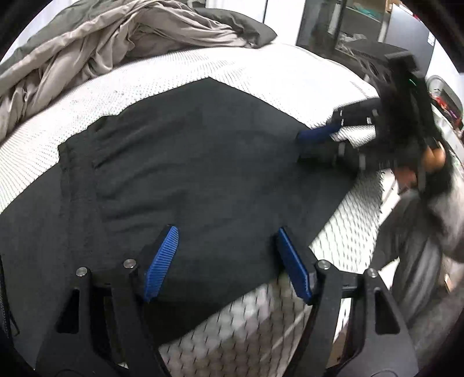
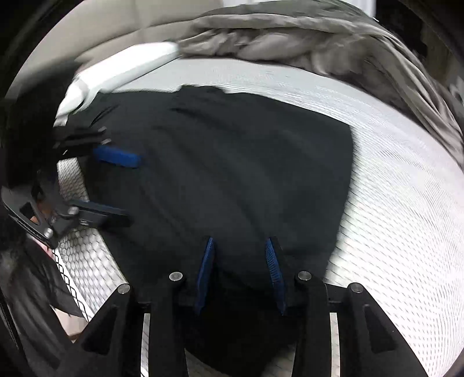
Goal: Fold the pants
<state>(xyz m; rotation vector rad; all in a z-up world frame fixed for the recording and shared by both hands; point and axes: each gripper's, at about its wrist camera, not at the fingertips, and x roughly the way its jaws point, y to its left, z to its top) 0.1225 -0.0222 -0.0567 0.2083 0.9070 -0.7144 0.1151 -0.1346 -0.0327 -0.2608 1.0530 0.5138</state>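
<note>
The left gripper [image 1: 226, 261] hovers with jaws wide and empty over the near edge of the black pants [image 1: 188, 162], seemingly ready to take that hem for a fold. The right gripper [image 2: 240, 272] holds its jaws narrower above the cloth at the other end; whether the pads pinch fabric, I cannot tell. The pants lie flat on a white mattress [image 1: 261, 72], a rumpled grey duvet [image 1: 101, 43] beyond, dark shelving [image 1: 362, 26] behind
</note>
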